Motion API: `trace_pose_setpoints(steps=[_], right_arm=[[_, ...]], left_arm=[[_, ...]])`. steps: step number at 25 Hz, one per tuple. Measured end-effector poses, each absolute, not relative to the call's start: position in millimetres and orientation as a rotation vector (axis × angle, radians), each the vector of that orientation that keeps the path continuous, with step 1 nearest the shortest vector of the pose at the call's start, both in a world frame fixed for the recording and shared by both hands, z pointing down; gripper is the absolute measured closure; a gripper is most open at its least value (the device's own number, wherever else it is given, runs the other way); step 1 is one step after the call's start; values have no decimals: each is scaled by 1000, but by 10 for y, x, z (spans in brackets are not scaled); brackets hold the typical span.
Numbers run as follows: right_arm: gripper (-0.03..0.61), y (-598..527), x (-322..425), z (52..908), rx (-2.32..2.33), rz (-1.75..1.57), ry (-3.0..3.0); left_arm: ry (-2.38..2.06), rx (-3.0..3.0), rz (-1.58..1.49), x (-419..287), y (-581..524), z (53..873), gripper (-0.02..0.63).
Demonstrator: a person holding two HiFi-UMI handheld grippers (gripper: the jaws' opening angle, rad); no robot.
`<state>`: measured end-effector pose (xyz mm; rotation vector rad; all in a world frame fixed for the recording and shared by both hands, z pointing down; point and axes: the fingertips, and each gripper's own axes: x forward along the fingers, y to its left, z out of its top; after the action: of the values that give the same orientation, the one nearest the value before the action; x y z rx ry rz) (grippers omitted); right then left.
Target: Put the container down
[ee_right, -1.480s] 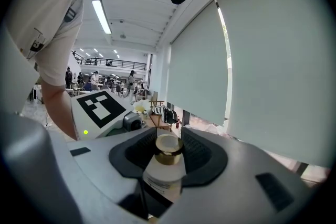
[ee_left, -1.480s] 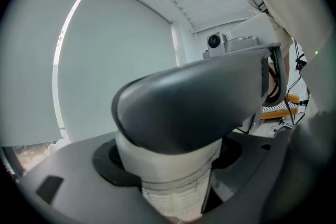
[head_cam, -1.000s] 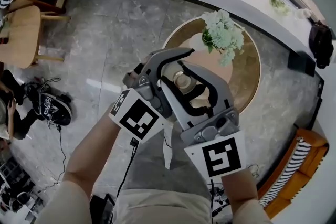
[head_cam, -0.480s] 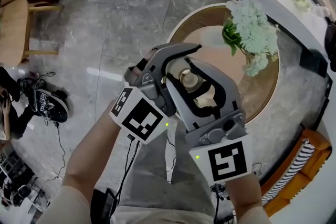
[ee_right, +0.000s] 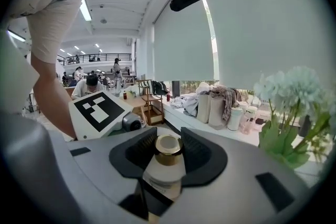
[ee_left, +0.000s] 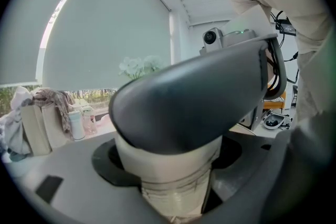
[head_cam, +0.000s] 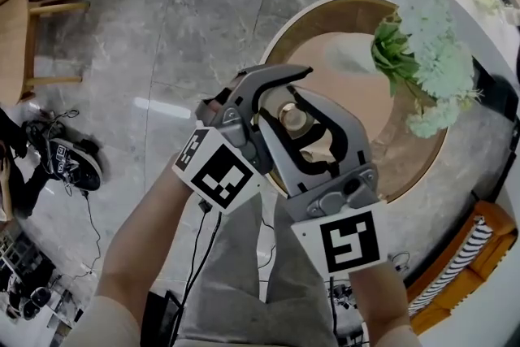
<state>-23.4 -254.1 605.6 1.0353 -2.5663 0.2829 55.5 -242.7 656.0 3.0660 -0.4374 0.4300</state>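
Observation:
The container (head_cam: 294,118) is a small white bottle with a gold cap, held in the air over the near edge of a round wooden table (head_cam: 410,154). Both grippers close on it from opposite sides. My left gripper (head_cam: 276,97) arches over it from the left. My right gripper (head_cam: 305,130) grips it from below right. In the right gripper view the container (ee_right: 165,162) stands upright between the black pads of the right gripper (ee_right: 167,157). In the left gripper view the container (ee_left: 168,178) fills the left gripper (ee_left: 170,165), and the right gripper's grey jaw crosses in front.
Pale green flowers (head_cam: 431,65) in a white vase (head_cam: 357,59) stand on the table's far side. Around it lies grey marble floor with a wooden chair (head_cam: 32,20) at upper left, shoes (head_cam: 73,162), a cable (head_cam: 203,256) and an orange striped seat (head_cam: 463,272).
The table and flowers have slid to the right and grown in the head view. Both grippers keep the container between them in the same hold.

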Motion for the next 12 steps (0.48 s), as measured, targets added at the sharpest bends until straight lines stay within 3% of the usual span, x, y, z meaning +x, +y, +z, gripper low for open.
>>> trace_pose_setpoints(steps=[12], right_arm=[[437, -2589, -196, 6793, 1076, 343, -2542]], left_arm=[[-393, 3038, 433, 597, -2417, 7313, 273]])
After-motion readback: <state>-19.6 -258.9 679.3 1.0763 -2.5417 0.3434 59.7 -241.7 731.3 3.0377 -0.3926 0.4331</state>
